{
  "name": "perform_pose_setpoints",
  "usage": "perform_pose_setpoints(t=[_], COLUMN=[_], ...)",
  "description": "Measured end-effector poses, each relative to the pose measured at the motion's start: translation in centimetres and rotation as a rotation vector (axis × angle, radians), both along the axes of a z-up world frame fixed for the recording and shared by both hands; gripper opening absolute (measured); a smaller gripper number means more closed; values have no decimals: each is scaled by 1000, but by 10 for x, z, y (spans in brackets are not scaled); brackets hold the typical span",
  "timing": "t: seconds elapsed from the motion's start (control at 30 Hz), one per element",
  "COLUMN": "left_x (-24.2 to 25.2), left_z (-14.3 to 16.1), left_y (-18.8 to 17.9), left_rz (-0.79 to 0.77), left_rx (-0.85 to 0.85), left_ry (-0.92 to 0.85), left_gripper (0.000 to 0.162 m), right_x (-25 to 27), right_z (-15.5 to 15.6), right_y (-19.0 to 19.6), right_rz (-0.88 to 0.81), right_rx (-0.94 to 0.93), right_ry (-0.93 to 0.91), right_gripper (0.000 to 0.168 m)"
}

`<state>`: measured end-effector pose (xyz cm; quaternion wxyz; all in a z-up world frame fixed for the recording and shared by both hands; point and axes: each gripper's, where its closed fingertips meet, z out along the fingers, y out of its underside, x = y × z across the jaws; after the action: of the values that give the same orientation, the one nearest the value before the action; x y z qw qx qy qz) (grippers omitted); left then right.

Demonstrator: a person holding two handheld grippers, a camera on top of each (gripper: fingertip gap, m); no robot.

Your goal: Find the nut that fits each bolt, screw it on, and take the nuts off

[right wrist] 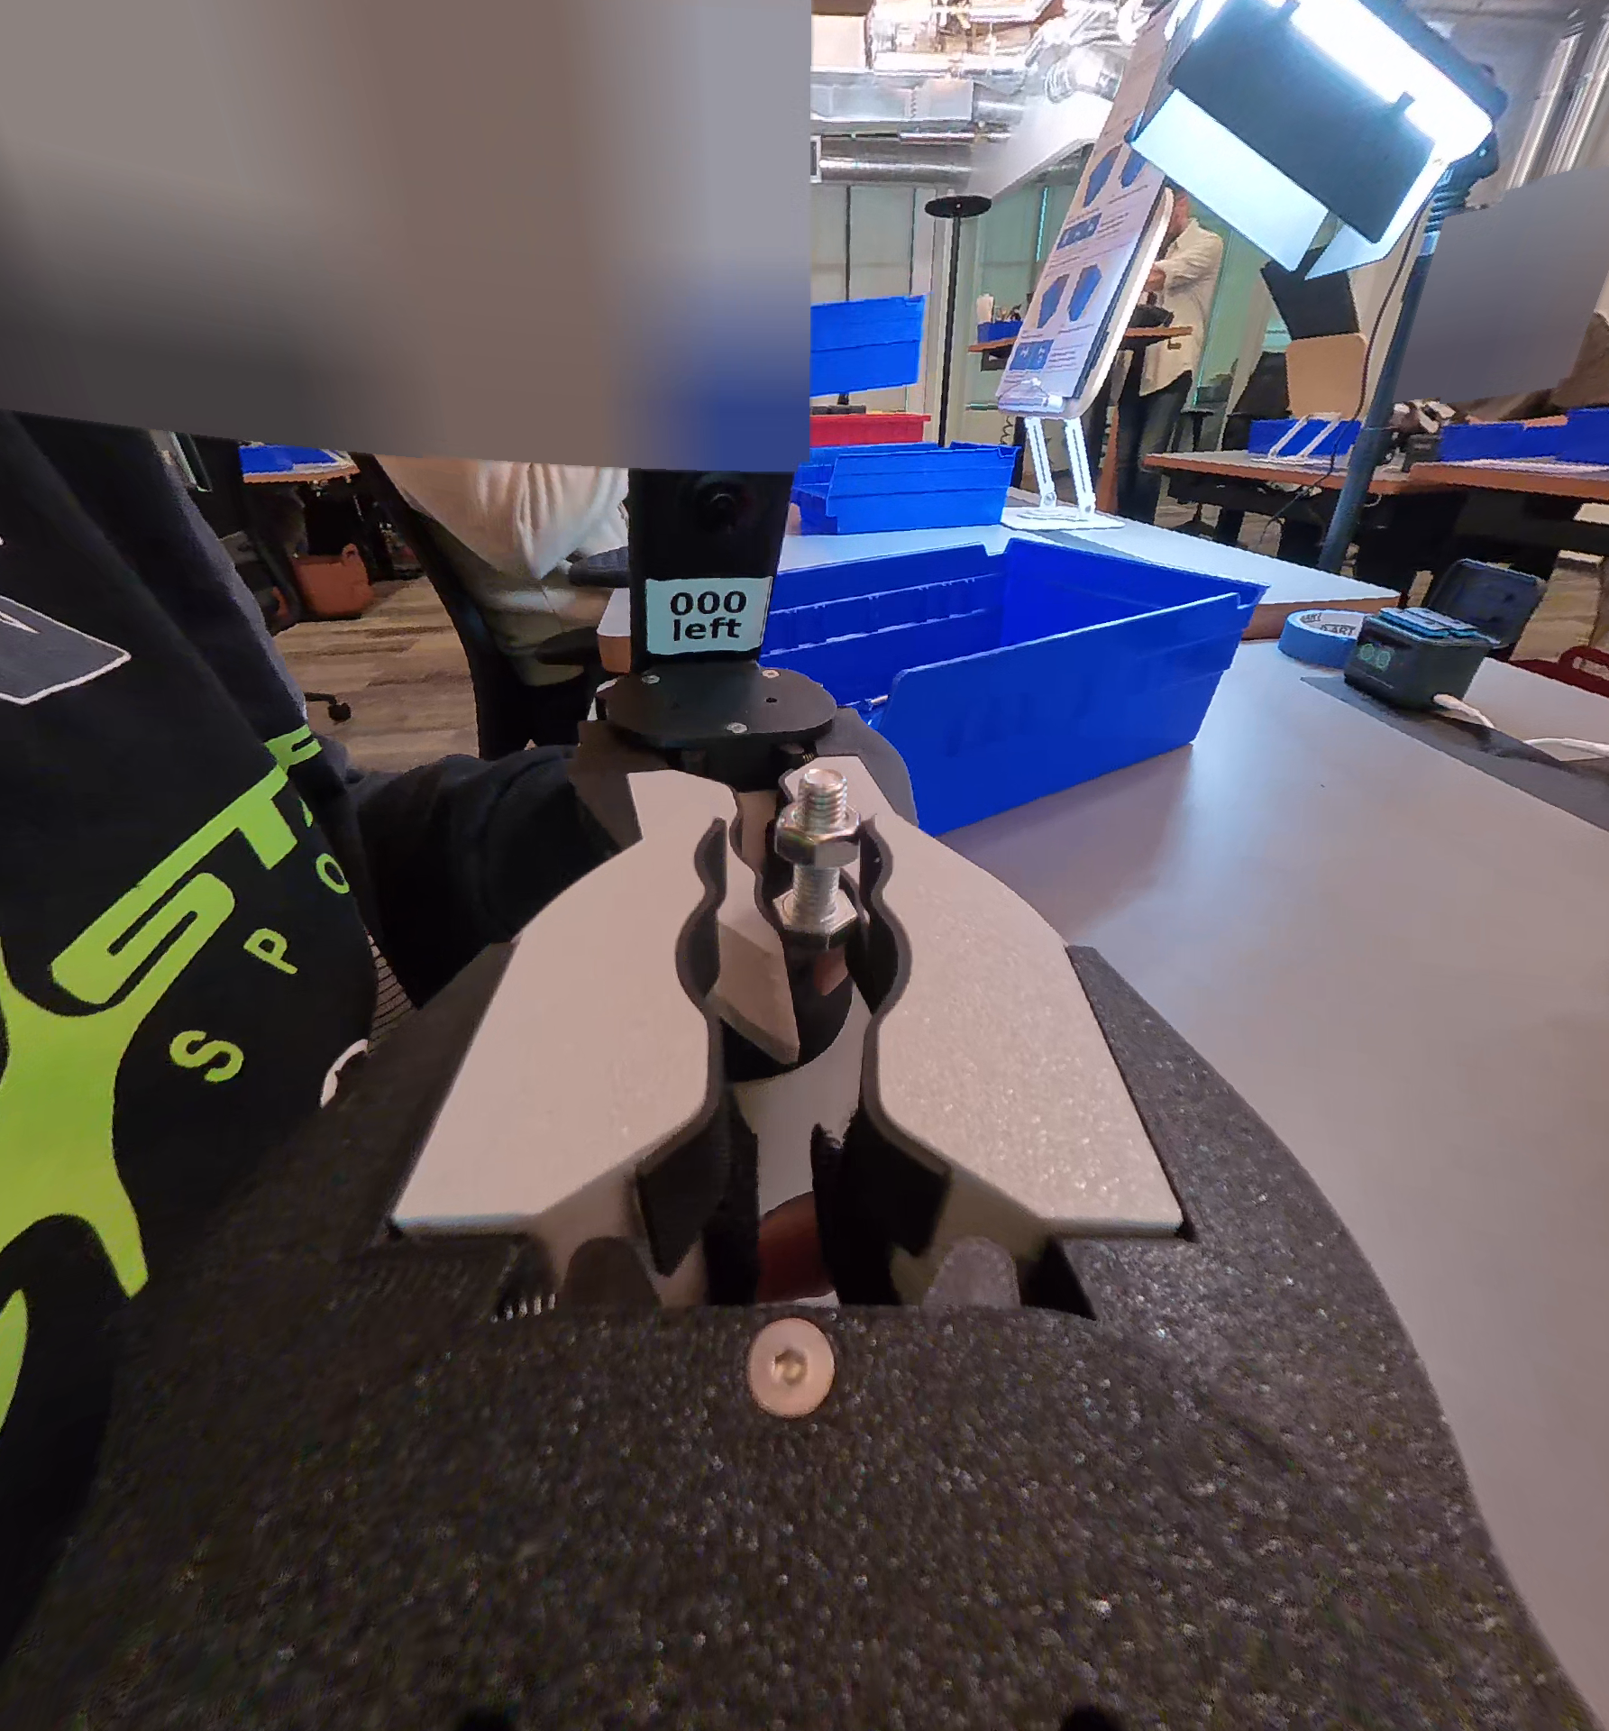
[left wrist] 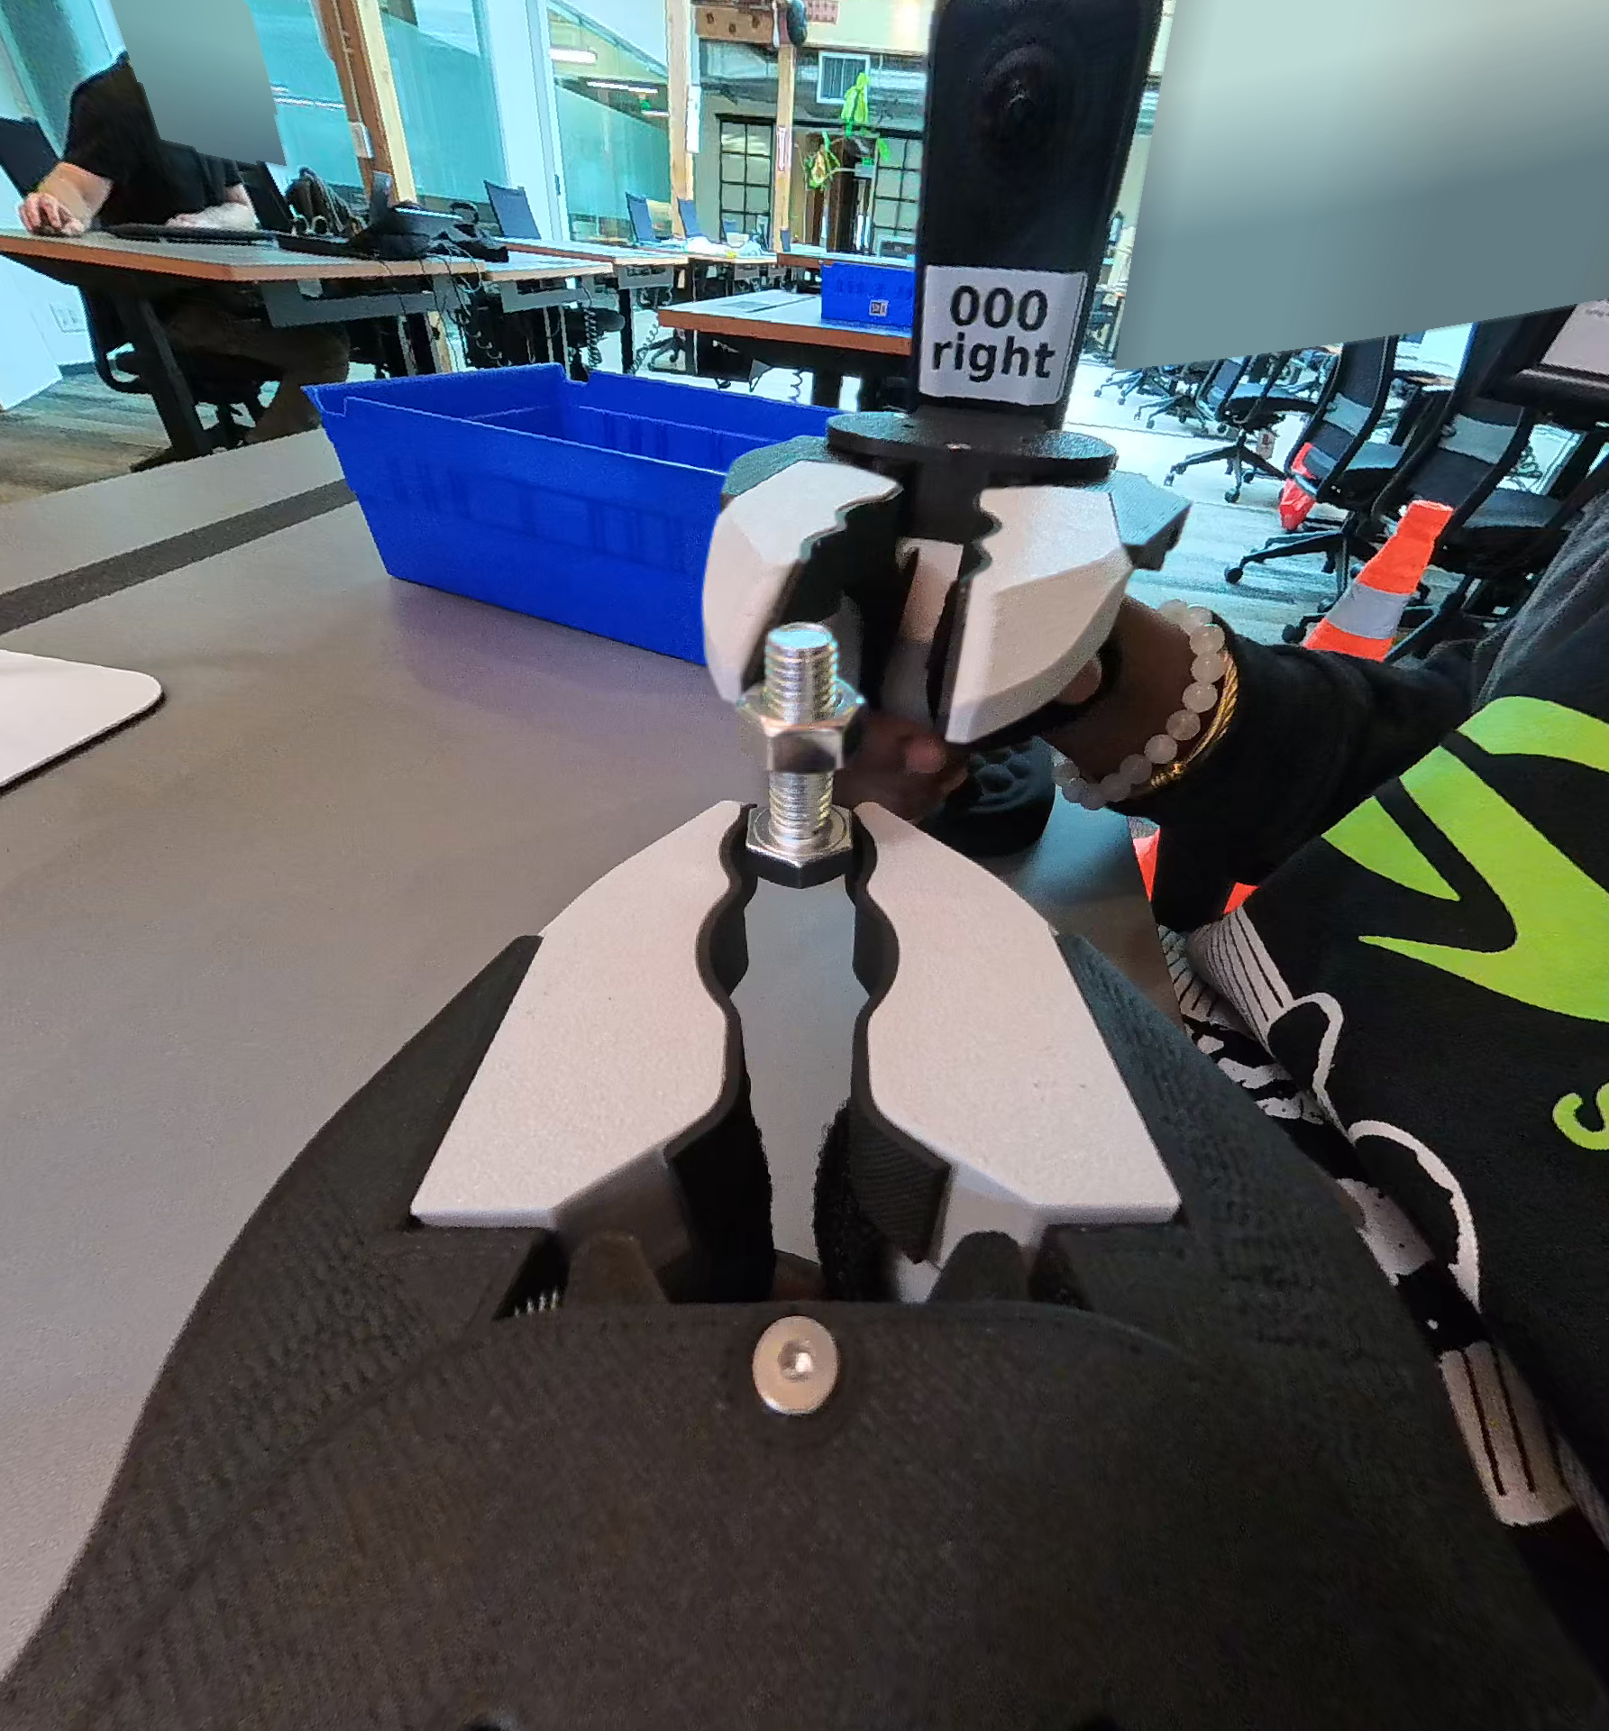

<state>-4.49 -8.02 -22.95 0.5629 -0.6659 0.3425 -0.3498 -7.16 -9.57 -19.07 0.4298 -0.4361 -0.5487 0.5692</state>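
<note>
Left wrist view: your left gripper (left wrist: 798, 834) is clamping bolt (left wrist: 798, 731) by its hex head, shank standing upright above grey table (left wrist: 266, 843). Nut (left wrist: 798, 726) is sitting partway down thread. Your right gripper (left wrist: 875, 693) is facing it, fingers parted, just behind nut. Blue bin (left wrist: 519, 506) is sitting beyond.

Right wrist view: your right gripper (right wrist: 796, 843) is straddling nut (right wrist: 817, 836), fingertips apart; whether they touch it, cannot tell. Left gripper (right wrist: 805, 937) is gripping bolt (right wrist: 819, 880) from below.

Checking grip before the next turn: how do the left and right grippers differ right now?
The left gripper is shut on the bolt's hex head, holding the bolt upright; the right gripper stands open, holding nothing. The left grips low at the head, while the right sits higher, beside the nut partway up the thread. Both have pale grey fingers in black bodies.
</note>
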Motion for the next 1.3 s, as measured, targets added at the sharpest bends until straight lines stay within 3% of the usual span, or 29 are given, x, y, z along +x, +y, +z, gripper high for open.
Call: perform_pose_setpoints(t=[0.5,1.17,1.3], left_x=[0,0,0], left_z=[-1,-1,-1], left_y=[0,1,1], left_rz=[-4,0,-2], left_rx=[-3,-5,-3], left_ry=[2,-2,1], left_gripper=[18,18,18], right_x=[-20,0,-8], right_z=[-2,3,1], right_y=[-6,6,6], right_rz=[38,-11,-5], right_rx=[5,9,-15], right_ry=[-14,11,6], right_gripper=[39,22,35])
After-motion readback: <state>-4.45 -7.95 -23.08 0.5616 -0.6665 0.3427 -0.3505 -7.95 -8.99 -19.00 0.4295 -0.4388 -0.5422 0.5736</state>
